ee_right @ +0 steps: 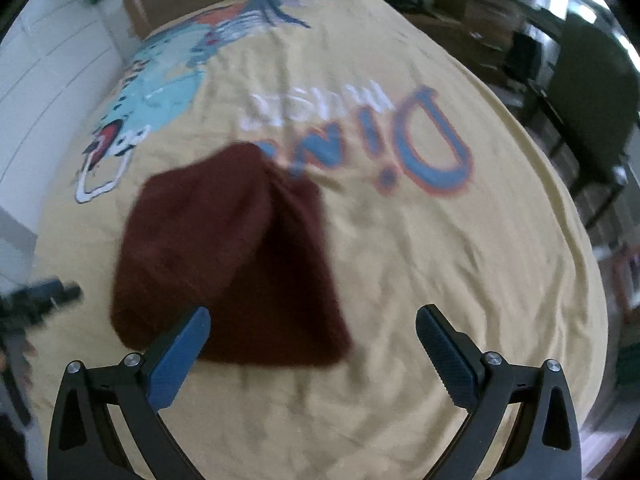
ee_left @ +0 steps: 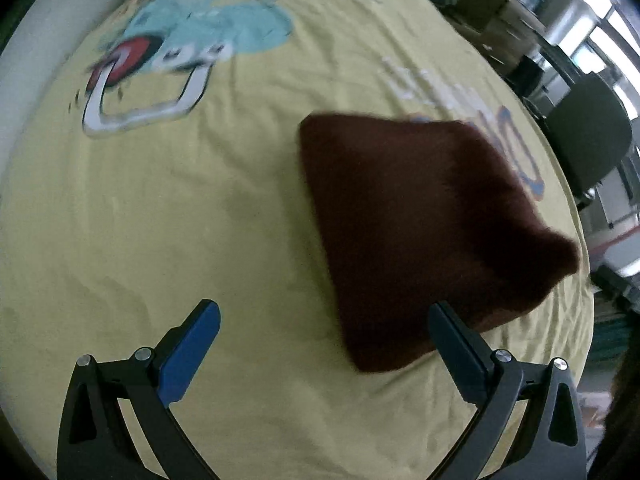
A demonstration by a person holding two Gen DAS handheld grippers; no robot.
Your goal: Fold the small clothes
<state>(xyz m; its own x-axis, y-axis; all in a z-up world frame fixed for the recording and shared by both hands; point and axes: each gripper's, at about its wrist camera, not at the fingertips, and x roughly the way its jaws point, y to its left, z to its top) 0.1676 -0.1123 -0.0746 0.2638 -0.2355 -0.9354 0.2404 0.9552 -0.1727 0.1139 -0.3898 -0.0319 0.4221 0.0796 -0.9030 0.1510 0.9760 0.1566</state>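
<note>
Progress: the maroon knit cloth (ee_left: 420, 232) lies as a compact folded wedge on the yellow printed sheet (ee_left: 200, 220); the fold looks done or nearly so, and neither gripper holds it. What may remain is a last tidy or setting it aside, which these views cannot settle.
Left gripper (ee_left: 324, 344): jaws spread wide, nothing between the pads, only bare sheet below.
Right gripper (ee_right: 312, 344): jaws likewise wide apart and empty.
Cloth from the left gripper: ahead and to its right, the near corner just beyond the right finger (ee_left: 456, 352).
Cloth from the right gripper: ahead and to its left, the near hem showing behind the left finger (ee_right: 180, 356); touching or apart cannot be told.
Long axis: in the right wrist view it runs from the broad hem near the gripper away to a narrow tip near the printed lettering (ee_right: 400, 140).
Pointing: the narrow end points away from the right gripper.
Blur: both views are smeared, so the fold edges are unclear.
</note>
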